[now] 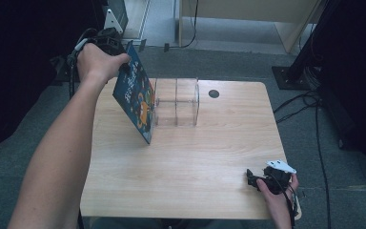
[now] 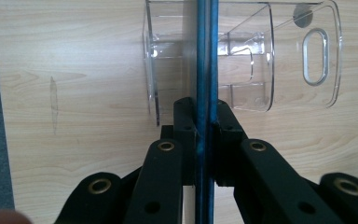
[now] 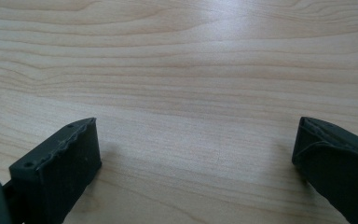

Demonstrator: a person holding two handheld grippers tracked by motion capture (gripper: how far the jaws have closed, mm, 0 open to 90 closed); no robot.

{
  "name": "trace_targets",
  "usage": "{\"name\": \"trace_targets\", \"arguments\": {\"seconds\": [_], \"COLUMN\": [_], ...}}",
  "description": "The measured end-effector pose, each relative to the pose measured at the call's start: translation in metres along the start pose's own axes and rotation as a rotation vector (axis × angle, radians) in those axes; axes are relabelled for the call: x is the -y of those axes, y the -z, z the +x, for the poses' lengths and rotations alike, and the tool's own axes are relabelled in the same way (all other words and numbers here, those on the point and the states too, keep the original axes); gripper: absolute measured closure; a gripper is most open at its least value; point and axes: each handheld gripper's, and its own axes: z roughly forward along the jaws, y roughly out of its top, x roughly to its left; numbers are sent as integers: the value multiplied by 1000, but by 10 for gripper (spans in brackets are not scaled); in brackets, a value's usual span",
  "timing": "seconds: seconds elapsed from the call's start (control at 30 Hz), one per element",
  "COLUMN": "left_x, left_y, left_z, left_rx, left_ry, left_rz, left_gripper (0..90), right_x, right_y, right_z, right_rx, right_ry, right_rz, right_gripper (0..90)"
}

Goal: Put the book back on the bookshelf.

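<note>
A thin blue picture book [image 1: 136, 98] hangs tilted over the table's left side, its lower corner near the wood. My left gripper [image 1: 119, 59] is shut on its top edge. In the left gripper view the book [image 2: 205, 60] runs edge-on between the jaws, with my left gripper [image 2: 204, 119] clamped on it. Right beside the book stands a clear plastic organizer [image 1: 177, 101] with upright dividers [image 2: 270, 56]. My right gripper [image 1: 252, 180] rests low at the table's front right corner. In its own view my right gripper [image 3: 196, 144] is open over bare wood.
The wooden table [image 1: 195, 157] has a small dark round cap [image 1: 213, 93] behind the organizer. Black stands and cables [image 1: 310, 100] lie on the floor to the right. A pale cabinet [image 1: 248, 19] stands beyond the table.
</note>
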Motion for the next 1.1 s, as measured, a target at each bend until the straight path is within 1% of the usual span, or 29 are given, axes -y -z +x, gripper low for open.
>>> {"name": "trace_targets", "arguments": {"seconds": [0.13,0.27,0.43,0.5,0.6,0.67,0.77,0.9,1.0,1.1], "left_x": [-2,-3,-5,-6,-5,-5,-4,-4,-4,-3], "left_y": [-1,-3,-4,-4,-5,-6,-6,-6,-6,-7], "left_z": [2,1,2,5,9,12,15,20,27,32], "left_rx": [1,16,19,23,32,36,47,42,42,30], "left_ry": [11,19,22,20,18,25,24,26,38,39], "left_rz": [-2,-6,-6,-9,-26,-39,-47,-66,-65,-69], "left_gripper": [843,843,842,842,840,838,833,823,787,765], "right_x": [0,0,0,0,0,0,0,0,0,0], "right_y": [0,0,0,0,0,0,0,0,0,0], "right_z": [0,0,0,0,0,0,0,0,0,0], "right_rx": [0,0,0,0,0,0,0,1,2,2], "right_ry": [0,1,1,1,1,1,1,1,1,1], "right_rz": [0,0,0,0,0,0,0,1,1,1], "right_gripper": [3,3,3,3,3,3,3,4,4,4]}}
